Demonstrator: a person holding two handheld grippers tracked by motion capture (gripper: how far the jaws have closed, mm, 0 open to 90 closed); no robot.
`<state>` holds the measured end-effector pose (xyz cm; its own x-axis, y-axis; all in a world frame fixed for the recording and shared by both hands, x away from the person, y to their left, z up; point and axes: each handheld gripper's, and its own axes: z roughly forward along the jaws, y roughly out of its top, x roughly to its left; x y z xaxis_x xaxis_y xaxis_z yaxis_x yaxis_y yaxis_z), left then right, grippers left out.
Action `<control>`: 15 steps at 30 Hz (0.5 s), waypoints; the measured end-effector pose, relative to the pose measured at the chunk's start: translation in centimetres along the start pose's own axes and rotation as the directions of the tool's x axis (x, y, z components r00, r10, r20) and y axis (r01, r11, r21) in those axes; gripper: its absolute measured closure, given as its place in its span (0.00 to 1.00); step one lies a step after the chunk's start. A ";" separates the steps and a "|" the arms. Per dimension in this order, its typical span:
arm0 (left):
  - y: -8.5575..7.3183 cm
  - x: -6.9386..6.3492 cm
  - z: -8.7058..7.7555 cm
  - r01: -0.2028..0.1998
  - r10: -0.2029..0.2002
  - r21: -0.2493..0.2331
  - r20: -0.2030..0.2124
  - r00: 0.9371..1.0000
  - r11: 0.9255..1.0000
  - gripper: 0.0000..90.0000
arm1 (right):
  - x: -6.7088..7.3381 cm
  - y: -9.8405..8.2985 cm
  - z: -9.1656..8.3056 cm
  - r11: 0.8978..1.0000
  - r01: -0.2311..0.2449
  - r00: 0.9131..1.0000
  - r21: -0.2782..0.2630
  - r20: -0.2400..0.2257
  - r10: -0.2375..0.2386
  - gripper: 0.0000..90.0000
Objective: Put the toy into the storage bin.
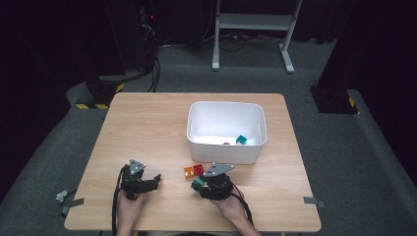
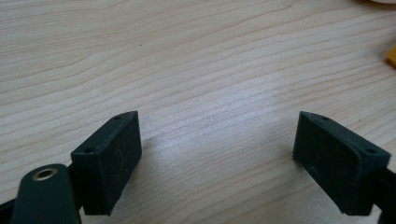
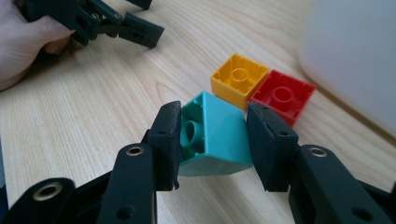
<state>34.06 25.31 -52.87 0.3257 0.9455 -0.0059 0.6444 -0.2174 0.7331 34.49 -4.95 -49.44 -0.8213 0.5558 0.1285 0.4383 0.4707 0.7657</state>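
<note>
The table (image 1: 147, 128) carries a white bin (image 1: 226, 147) toward its far right; everything else is placed from that bin. Inside it, against the near wall, lie a teal block (image 1: 241, 140) and a small dark red piece (image 1: 226, 143) too small to make out.

Just in front of the bin's near wall sit a red brick (image 3: 282, 95) and a yellow brick (image 3: 239, 79), touching each other, hollow undersides up.

Nearer the person than those two, the right gripper (image 3: 212, 135) has its jaws clenched on a teal brick (image 3: 219, 137), pads pressing two opposite faces, the brick looking clear of the table. The brick hangs tilted, its hollow underside with the round tube turned toward the left-hand jaw in the right gripper view. It is nearly cubic, so it has no real long axis; its top-to-bottom line runs roughly across, jaw to jaw.

I judge it light, rigid and smooth: hard plastic that will not crush but may pivot or slip if pinched off-centre. Flat opposite sides, taken squarely at mid-height, would be the safest hold; the present tilted grip looks workable for a short carry to the bin.

Well left of the bin, the left gripper (image 2: 217, 144) rests over bare wood, jaws released and wide apart with nothing between them.
</note>
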 end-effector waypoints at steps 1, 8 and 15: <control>0.0 0.0 0.0 0.000 0.000 0.000 0.000 1.000 1.000 0.17 | -0.1 0.1 -0.3 1.000 0.001 1.000 -0.002 0.002 -0.001 0.64; 0.0 0.0 0.0 0.001 -0.001 0.000 0.000 1.000 1.000 0.17 | -1.0 0.7 -2.1 0.999 -0.019 1.000 -0.038 0.008 0.019 0.64; 0.0 0.0 0.0 0.001 -0.001 0.000 0.000 1.000 1.000 0.17 | -1.6 1.6 -4.1 0.998 -0.011 1.000 -0.067 0.019 0.012 0.64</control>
<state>34.06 25.31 -52.87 0.3254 0.9455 -0.0066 0.6447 -0.2168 0.7330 34.97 -7.88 -45.87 -0.8090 0.5742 0.1259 0.4217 0.4176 0.8048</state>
